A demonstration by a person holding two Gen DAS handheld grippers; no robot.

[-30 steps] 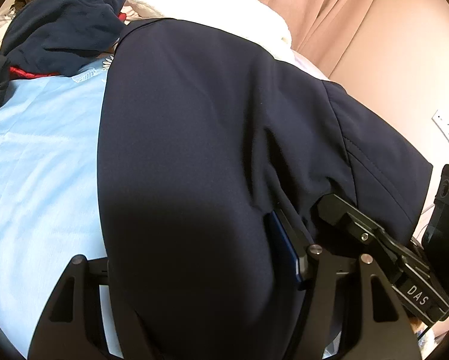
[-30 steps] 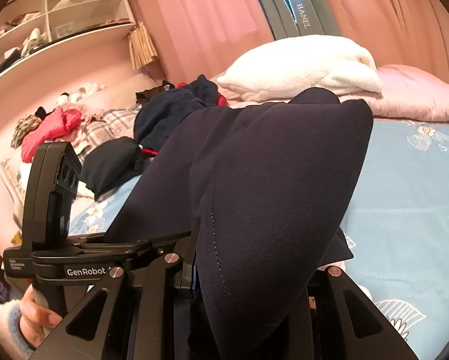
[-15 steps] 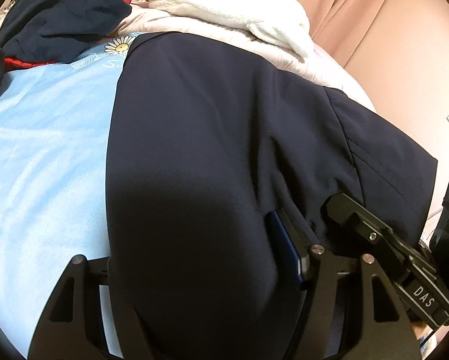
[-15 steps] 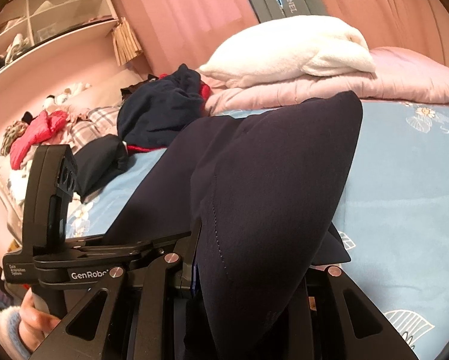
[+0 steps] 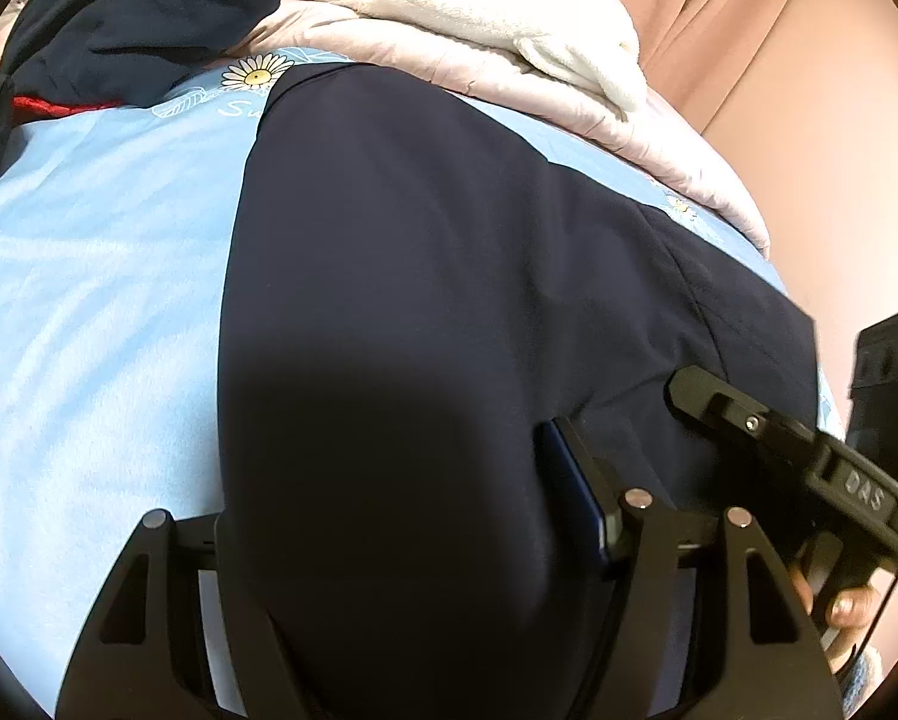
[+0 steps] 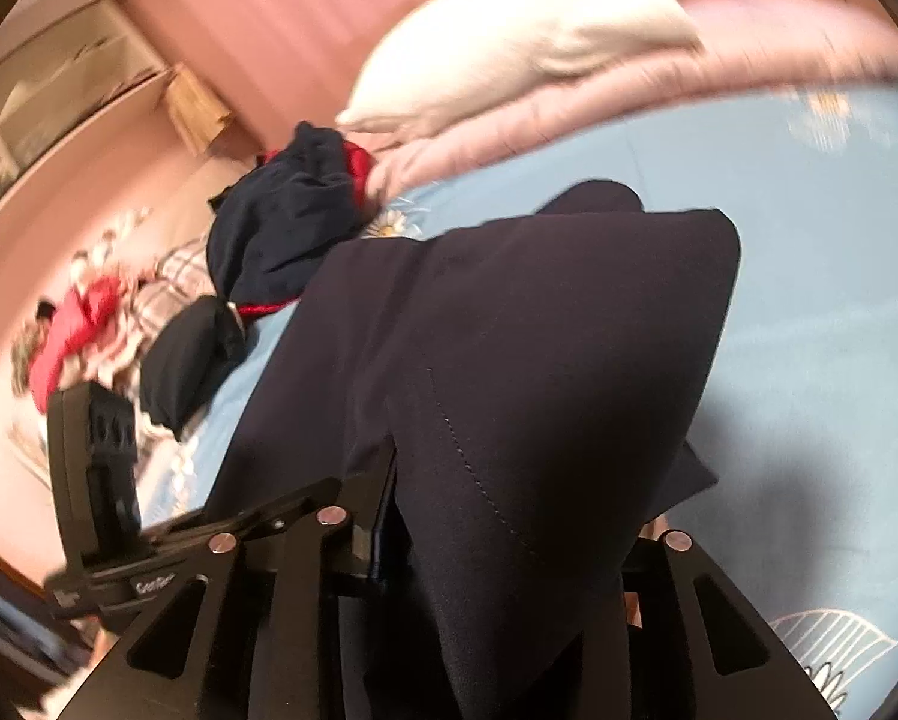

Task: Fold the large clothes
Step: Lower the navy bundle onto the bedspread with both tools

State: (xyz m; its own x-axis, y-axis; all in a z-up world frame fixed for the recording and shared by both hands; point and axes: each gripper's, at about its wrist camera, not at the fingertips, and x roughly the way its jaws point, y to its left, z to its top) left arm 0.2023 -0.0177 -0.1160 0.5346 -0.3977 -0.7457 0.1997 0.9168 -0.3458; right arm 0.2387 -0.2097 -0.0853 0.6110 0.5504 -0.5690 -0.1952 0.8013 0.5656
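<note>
A large navy garment (image 5: 425, 300) hangs between both grippers over a light blue bed sheet (image 5: 89, 276). My left gripper (image 5: 413, 546) is shut on its near edge; the cloth drapes over the jaws and hides the fingertips. In the right wrist view the same navy garment (image 6: 538, 360) folds over my right gripper (image 6: 496, 546), which is shut on it. The right gripper (image 5: 808, 468) shows at the right of the left wrist view, and the left gripper (image 6: 167, 540) at the lower left of the right wrist view.
A white blanket (image 5: 484, 6) lies on a pink quilt (image 5: 658, 144) at the head of the bed. A crumpled navy and red garment (image 5: 131, 18) lies at the far left, with more clothes (image 6: 185, 354) beside the bed. Pink curtains (image 5: 718, 12) and shelves (image 6: 59, 96) stand behind.
Both grippers have moved down and forward with the navy garment, lowering it toward the sheet. More blue sheet and quilt show beyond the cloth. The right wrist view is now motion-blurred.
</note>
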